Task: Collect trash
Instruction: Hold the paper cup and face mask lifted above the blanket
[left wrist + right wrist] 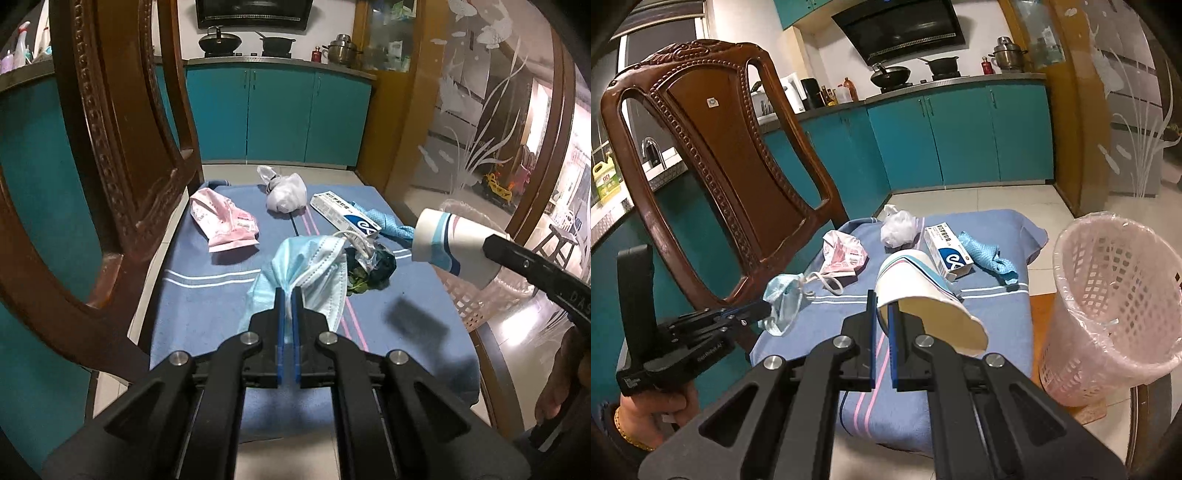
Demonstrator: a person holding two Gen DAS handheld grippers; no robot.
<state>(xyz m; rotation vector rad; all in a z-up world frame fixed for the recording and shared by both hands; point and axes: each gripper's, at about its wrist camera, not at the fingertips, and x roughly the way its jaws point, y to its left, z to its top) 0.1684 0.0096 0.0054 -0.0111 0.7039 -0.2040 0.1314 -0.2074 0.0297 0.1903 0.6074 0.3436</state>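
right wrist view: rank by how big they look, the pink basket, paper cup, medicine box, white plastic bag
1. pink basket, largest by far
2. paper cup, though nearness to the camera inflates it
3. medicine box
4. white plastic bag, close to the box, so that order is unsure

Blue striped cloth [990, 306] carries it all: white bag [898, 228] at far edge, pink packet [844, 255] left of it, medicine box [947, 248] and blue rag [991, 258] right.
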